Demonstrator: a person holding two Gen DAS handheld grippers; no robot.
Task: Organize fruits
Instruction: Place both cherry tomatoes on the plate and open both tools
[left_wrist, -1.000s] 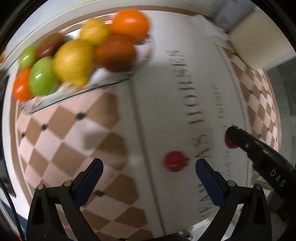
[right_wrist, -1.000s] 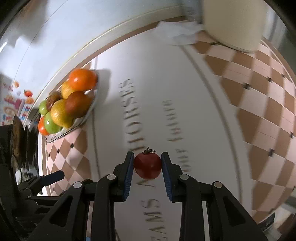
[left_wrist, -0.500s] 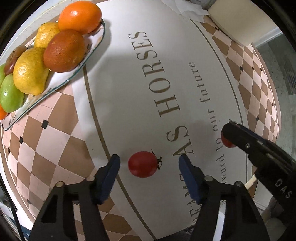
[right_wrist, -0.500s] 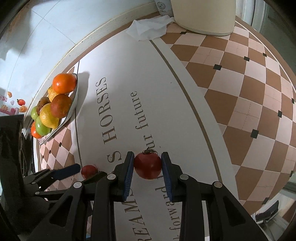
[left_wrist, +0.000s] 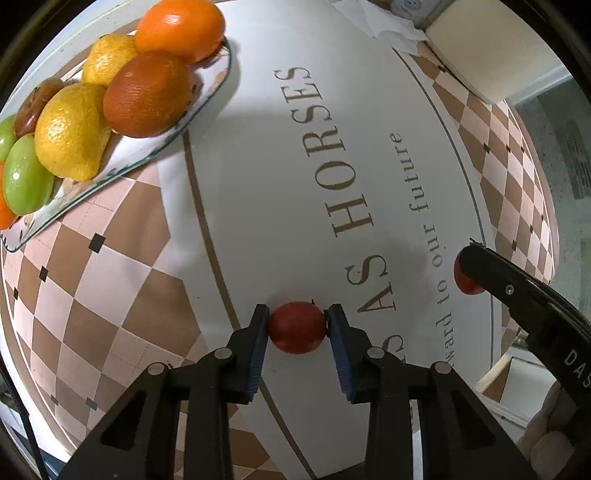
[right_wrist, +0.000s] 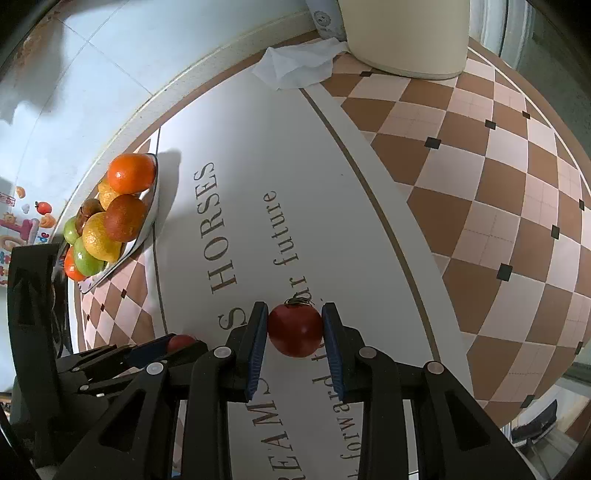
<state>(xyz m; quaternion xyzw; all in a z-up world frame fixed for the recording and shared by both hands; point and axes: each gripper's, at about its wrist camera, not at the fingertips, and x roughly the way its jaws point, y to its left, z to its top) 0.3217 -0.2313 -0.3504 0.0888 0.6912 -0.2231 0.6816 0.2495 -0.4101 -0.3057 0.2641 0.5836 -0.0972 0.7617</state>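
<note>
Left gripper I hold clamped on a small round glossy red tomato over the lettered tablecloth; right gripper grips another red, green-stemmed tomato.

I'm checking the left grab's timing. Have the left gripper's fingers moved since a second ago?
Yes. The left gripper has shut its fingers on the small tomato, which a second ago lay loose between them, wide apart, on the tablecloth.
</note>
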